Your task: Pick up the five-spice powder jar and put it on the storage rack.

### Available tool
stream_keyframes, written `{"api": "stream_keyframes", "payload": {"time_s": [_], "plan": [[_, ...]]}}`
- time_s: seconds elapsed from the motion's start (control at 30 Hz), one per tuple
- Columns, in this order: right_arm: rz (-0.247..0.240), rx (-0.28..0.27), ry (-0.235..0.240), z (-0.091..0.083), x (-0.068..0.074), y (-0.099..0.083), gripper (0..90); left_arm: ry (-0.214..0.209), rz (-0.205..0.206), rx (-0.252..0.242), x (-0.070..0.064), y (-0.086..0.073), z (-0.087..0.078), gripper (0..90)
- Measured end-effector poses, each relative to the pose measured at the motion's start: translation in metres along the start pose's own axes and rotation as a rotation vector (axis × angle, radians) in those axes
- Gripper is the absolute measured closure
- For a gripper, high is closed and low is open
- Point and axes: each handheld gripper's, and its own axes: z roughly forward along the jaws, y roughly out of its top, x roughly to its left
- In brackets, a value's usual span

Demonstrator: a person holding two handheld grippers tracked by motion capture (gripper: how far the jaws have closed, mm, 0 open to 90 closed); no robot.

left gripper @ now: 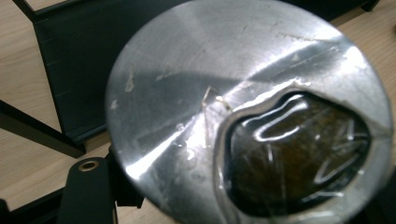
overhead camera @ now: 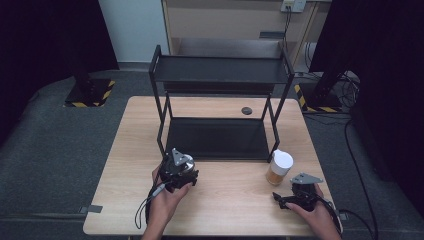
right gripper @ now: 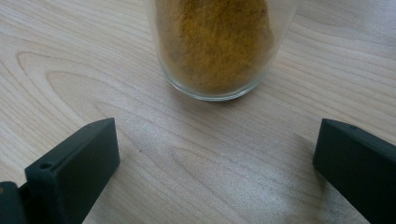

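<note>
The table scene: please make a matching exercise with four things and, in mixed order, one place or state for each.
Things:
1. spice jar
2. metal can
3. black rack
4. right gripper

Descriptions:
A. open, jaws wide apart, pointing at the jar
B. standing at the back of the table
C. white lid, orange powder inside
D. close before the left gripper, shiny top with a torn opening

Pairs: 1-C, 2-D, 3-B, 4-A

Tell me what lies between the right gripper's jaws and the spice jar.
Nothing but bare wooden table: in the right gripper view, the right gripper stands open just short of the spice jar.
</note>
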Motion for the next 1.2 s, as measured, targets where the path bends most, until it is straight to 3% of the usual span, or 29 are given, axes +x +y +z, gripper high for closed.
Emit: {"api": "stream_keyframes", "payload": {"time_s": [0.23, 0.73, 1.2], "plan": [[0.000, 0.000, 0.000, 0.000, 0.000, 0.000, 1.4, -0.003, -0.021, -0.016, 0.006, 0.010, 0.003, 30.1], [0.000, 0.000, 0.000, 0.000, 0.000, 0.000, 1.4, -0.001, 0.005, -0.010, 0.014, 0.043, 0.020, 30.2], [0.000, -0.001, 0.000, 0.000, 0.000, 0.000, 1.4, 0.006, 0.022, 0.009, 0.020, 0.062, 0.043, 30.1]]}}
